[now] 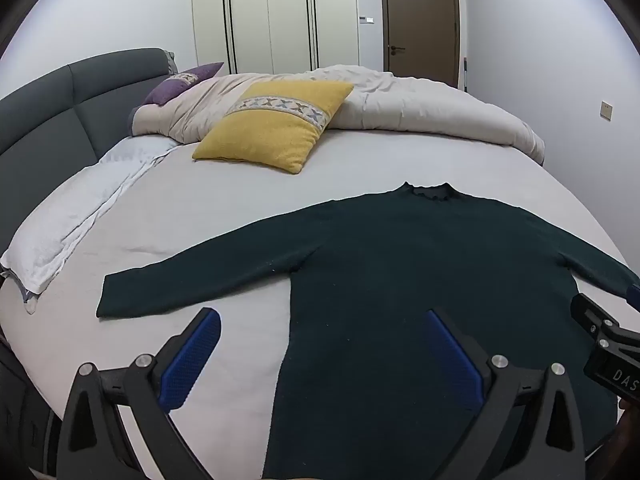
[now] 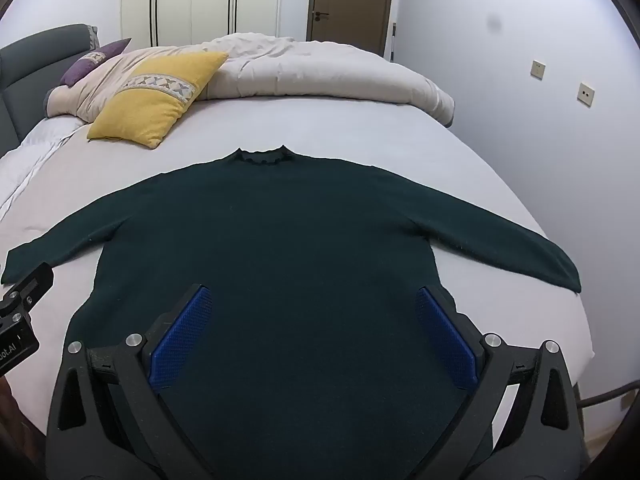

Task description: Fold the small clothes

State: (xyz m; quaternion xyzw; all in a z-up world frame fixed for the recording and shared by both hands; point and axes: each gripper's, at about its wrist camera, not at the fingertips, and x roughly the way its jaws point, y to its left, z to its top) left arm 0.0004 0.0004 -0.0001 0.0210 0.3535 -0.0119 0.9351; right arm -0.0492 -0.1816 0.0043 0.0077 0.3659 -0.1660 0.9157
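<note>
Nearest the bed's edge, two grippers hang side by side, both tilted downward. Left gripper (image 1: 322, 354): jaws spread wide, nothing between them; one blue pad (image 1: 190, 360) over bare sheet, the other over the sweater's lower left side. Right gripper (image 2: 312, 334): jaws likewise spread wide and empty, both blue pads (image 2: 180, 336) over the sweater's lower body. Neither appears to press on the cloth. Each gripper's black housing shows at the margin of the other's view.

Dark green sweater (image 2: 280, 240) lies flat on the bed (image 2: 420, 128), hem toward the grippers, ruffled collar (image 2: 260, 156) pointing away. Both sleeves stretched outward and slightly down: left sleeve (image 1: 192, 272) ends on open sheet, right sleeve (image 2: 500, 236) reaches close to the bed's right edge. Body smooth, no folds visible.

Beyond the collar, bare pale sheet. Then a yellow cushion (image 1: 276, 124) with a patterned band, tilted against a bunched beige duvet (image 1: 420, 112) that runs across the far side of the bed. White folded towel or pillowcase (image 1: 76, 220) along the left side; cannot tell which. Purple cushion (image 1: 180, 84) tucked behind the duvet by the grey padded headboard (image 1: 60, 108).

Farthest: white wardrobe (image 1: 272, 12) with dark vertical handles, brown door (image 1: 422, 20) closed, wall sockets (image 2: 560, 80) on the right wall.
</note>
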